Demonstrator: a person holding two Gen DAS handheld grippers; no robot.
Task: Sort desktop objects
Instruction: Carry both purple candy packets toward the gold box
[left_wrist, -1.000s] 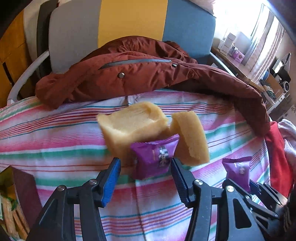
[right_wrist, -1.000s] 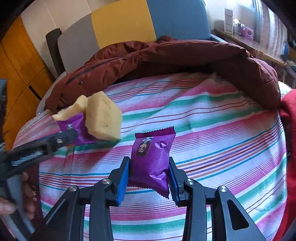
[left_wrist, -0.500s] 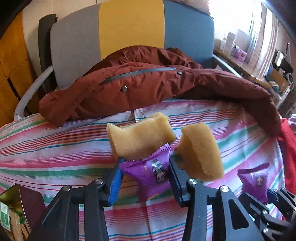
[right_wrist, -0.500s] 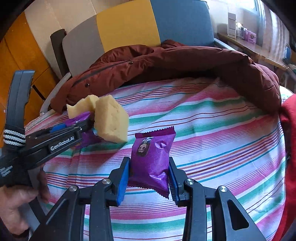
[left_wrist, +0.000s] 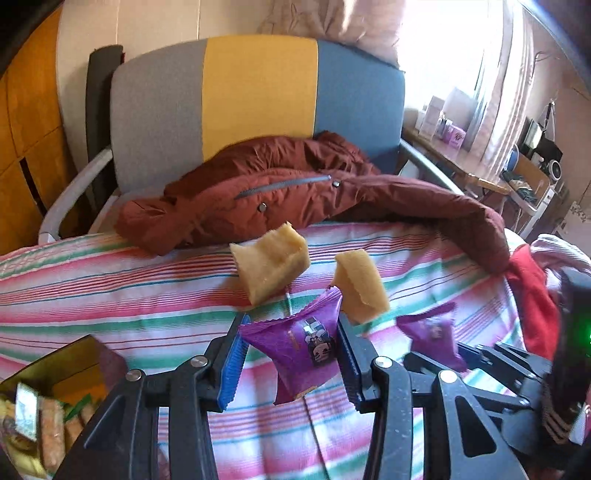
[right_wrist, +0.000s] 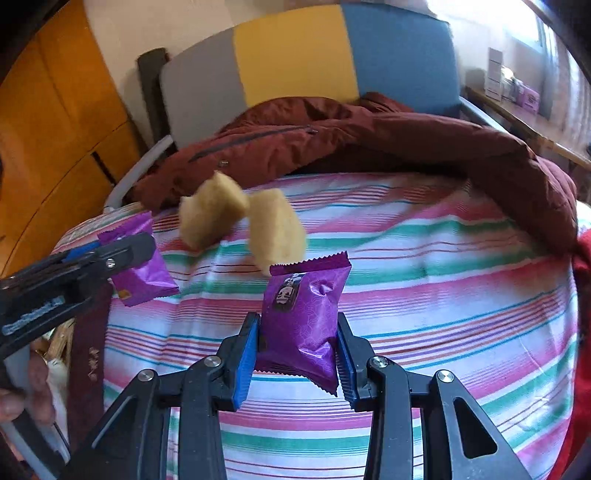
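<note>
Left claw (left_wrist: 290, 354) clamps a purple foil snack packet (left_wrist: 301, 349); right claw (right_wrist: 295, 350) clamps a second purple foil packet (right_wrist: 304, 317), both above the striped cloth (right_wrist: 424, 295), nearer than two yellow sponge blocks (right_wrist: 243, 221)

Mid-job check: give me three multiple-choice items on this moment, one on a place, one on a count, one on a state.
1. Where is the open snack box?
A. at the lower left of the left wrist view
B. on the chair seat
C. under the brown jacket

2. How many yellow sponge pieces lie on the striped cloth?
A. one
B. two
C. four

3. What is in the right gripper?
A. nothing
B. a sponge piece
C. a purple snack packet

Key: 1 A, it shows at that corner. 2 B, two lie side by side. 3 C, the pads press its sides.
</note>
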